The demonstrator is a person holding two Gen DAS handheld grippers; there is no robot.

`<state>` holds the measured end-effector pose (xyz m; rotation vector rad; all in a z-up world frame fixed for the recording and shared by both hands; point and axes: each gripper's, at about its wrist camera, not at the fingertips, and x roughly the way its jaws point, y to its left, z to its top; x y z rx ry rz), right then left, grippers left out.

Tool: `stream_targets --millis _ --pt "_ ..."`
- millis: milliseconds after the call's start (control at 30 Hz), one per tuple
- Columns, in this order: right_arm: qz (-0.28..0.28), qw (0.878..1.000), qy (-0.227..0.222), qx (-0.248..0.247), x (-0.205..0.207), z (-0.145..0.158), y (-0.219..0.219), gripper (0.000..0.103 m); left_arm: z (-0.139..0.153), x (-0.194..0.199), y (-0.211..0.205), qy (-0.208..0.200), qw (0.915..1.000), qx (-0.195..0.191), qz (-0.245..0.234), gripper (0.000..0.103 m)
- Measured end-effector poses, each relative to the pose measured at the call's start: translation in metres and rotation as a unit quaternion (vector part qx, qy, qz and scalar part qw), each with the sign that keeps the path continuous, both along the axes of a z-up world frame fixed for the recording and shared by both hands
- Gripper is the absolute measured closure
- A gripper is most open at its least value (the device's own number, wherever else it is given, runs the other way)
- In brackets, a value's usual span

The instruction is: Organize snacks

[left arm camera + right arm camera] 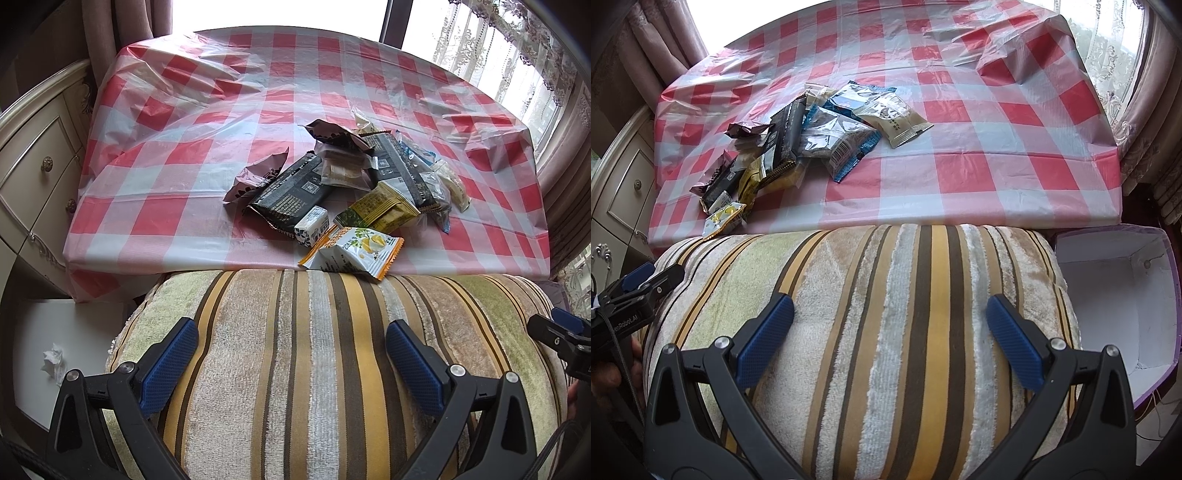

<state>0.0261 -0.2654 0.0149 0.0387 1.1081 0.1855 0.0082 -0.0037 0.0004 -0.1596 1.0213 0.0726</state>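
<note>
A table covered with a red-and-white checked plastic cloth [207,110] is seen from both wrist cameras, with a striped plush cushion [314,350] lying just in front of its near edge. A loose pile of snack packets [347,184] is heaped on the cloth near that edge, left of centre in the right wrist view. Within the pile, two long black packets [295,195] are laid among crumpled brown wrappers, clear bags, an olive-yellow packet [380,208] and a small white carton [312,225]. A white-and-orange packet with a yellow fruit picture [354,253] is placed at the very edge of the table, partly overhanging toward the cushion. On the far right side of the pile, blue-edged silver packets [842,144] and a beige packet [897,118] are fanned out on the cloth. The left gripper [291,354] is held over the cushion, its jaws spread wide apart with nothing between the blue pads [170,365]. The right gripper [890,336] is likewise held above the cushion, jaws spread wide and empty. An open box with a white interior and purple rim [1167,295] is seen to the right of the cushion, below table level. A cream cabinet with drawers [40,155] is set left of the table, and curtains are hung at the bright windows behind.
</note>
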Motion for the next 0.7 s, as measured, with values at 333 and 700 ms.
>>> stream_targets --millis 333,700 --pt "0.007 1.0 0.007 0.007 0.033 -0.007 -0.001 0.0 -0.004 0.04 -0.01 0.017 0.9972 -0.053 -0.051 0.008" --pt "-0.007 0.999 0.026 0.029 0.087 -0.019 -0.001 0.0 -0.031 0.092 -0.016 0.085 0.9888 -0.109 -0.057 0.032"
